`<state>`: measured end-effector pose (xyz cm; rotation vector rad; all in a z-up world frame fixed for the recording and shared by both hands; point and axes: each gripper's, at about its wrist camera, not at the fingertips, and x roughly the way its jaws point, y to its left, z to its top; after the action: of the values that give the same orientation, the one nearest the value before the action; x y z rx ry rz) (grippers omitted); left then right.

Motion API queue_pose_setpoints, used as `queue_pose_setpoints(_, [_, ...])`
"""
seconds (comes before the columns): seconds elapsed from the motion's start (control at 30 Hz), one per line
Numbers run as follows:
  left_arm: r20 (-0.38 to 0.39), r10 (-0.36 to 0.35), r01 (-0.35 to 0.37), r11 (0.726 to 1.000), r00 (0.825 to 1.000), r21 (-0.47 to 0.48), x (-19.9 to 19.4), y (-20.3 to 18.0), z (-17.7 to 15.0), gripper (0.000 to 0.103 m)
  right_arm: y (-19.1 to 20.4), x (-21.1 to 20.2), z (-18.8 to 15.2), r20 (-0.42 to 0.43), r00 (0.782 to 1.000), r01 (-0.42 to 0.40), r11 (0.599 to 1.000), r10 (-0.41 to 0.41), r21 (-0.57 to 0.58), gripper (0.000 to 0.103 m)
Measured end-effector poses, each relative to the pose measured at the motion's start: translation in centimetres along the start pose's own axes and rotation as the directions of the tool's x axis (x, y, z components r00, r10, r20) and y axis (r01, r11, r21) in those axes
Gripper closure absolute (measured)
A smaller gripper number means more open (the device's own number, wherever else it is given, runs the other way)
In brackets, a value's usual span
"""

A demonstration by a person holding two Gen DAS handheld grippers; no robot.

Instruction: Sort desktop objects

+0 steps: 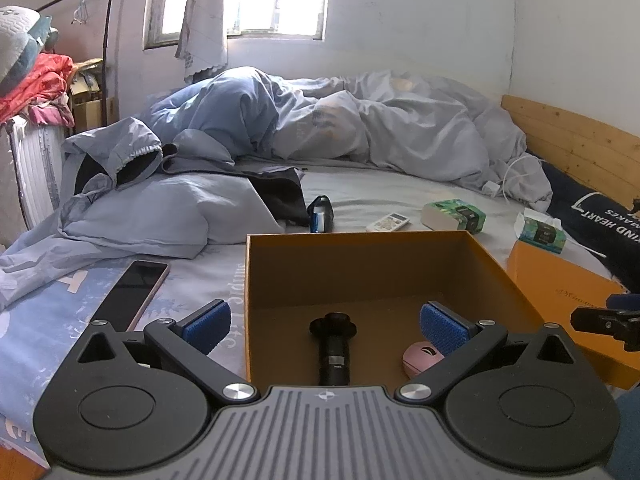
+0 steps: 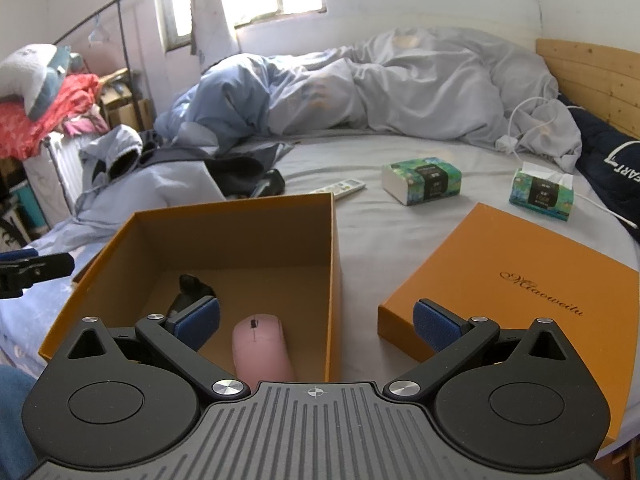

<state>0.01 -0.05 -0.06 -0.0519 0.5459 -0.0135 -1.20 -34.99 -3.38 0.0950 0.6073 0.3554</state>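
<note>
An open orange box (image 1: 360,252) (image 2: 280,216) sits on the bed, holding a black cylindrical tool (image 1: 334,348) (image 2: 192,288) and a pink mouse (image 1: 420,358) (image 2: 262,346). My left gripper (image 1: 326,326) hovers open over the box's near edge, nothing between its blue pads (image 1: 208,326). My right gripper (image 2: 316,322) stands open above the box's right wall, also empty. The box's orange lid (image 2: 520,292) (image 1: 560,292) lies flat to the right. A dark phone (image 1: 132,294) lies left of the box.
Behind the box lie a white remote (image 1: 388,222) (image 2: 340,189), a blue-black object (image 1: 321,214), and two tissue packs (image 2: 420,182) (image 2: 542,194). A rumpled grey duvet (image 2: 400,88) and jacket (image 1: 160,184) fill the back and left. A wooden headboard (image 2: 592,76) bounds the right.
</note>
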Motion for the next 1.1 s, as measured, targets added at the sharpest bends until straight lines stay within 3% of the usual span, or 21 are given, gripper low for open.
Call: queue_pose_setpoints(1.1, [-0.016,-0.025,0.024,0.999,1.0,-0.029,0.7,1.7,-1.0,0.0,0.0,-0.1,0.0,-0.001,1.0,-0.004,1.0,0.004,0.002,0.0])
